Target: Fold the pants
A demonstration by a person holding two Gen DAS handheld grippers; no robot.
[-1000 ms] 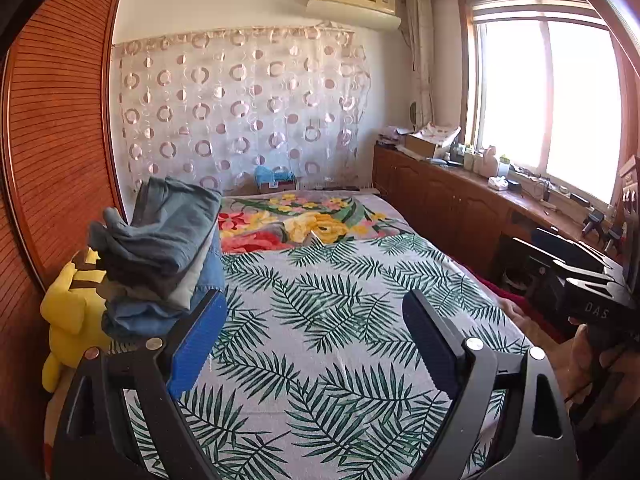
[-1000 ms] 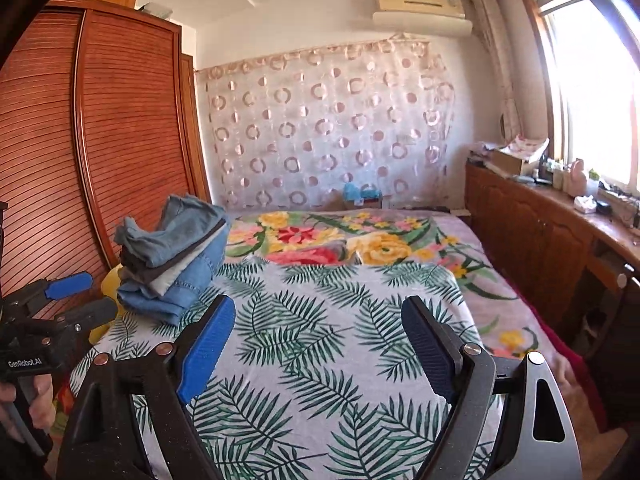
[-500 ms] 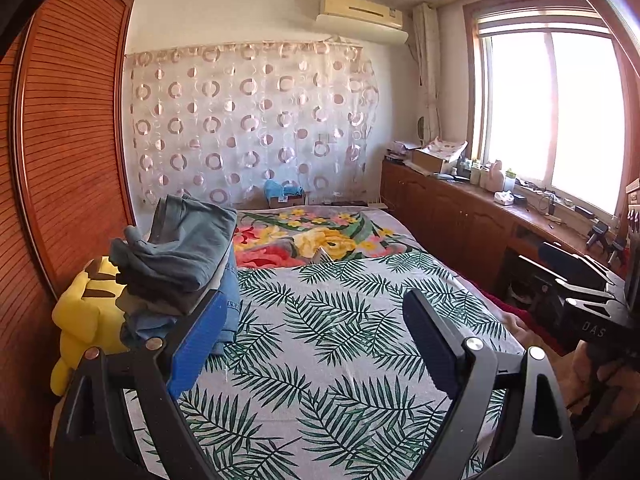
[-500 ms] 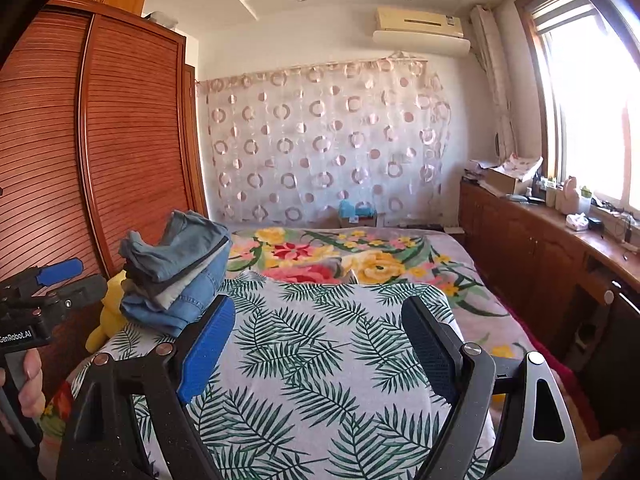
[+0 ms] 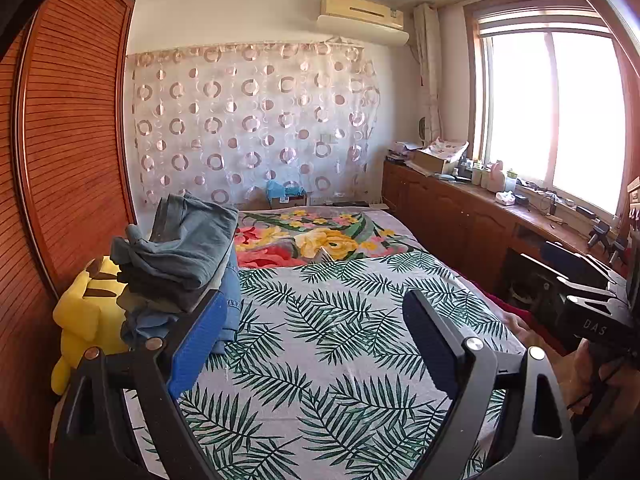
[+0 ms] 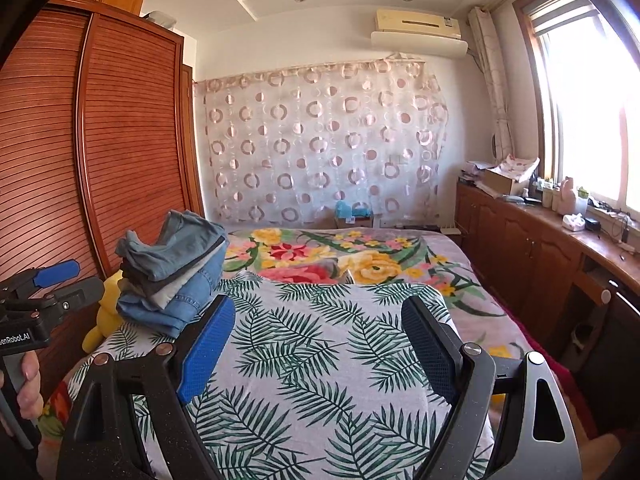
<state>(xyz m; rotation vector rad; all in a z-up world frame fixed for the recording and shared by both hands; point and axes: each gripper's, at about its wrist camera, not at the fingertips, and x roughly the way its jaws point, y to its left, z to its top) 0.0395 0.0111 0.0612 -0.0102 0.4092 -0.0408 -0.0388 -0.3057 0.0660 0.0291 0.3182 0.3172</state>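
Note:
A stack of folded pants (image 5: 180, 264) in blue denim and grey rests on the left side of the bed, also seen in the right wrist view as the pants stack (image 6: 172, 272). My left gripper (image 5: 316, 312) hovers over the leaf-print bedspread (image 5: 340, 340) with its blue pads wide apart and nothing between them. My right gripper (image 6: 316, 316) is open too, empty, above the bedspread (image 6: 312, 360). In the right wrist view the left gripper (image 6: 56, 280) shows at the left edge, held by a hand (image 6: 28, 384). The stack lies just left of both grippers.
A yellow plush toy (image 5: 84, 312) sits between the pants and the slatted wooden wardrobe (image 5: 68, 152). A wooden counter (image 5: 500, 216) with bottles and boxes runs under the window on the right. A circle-patterned curtain (image 5: 248, 128) hangs behind the bed.
Both views have tilted up a little, so the bed and the pants stack sit lower in the frames. Both grippers have stayed open and empty.

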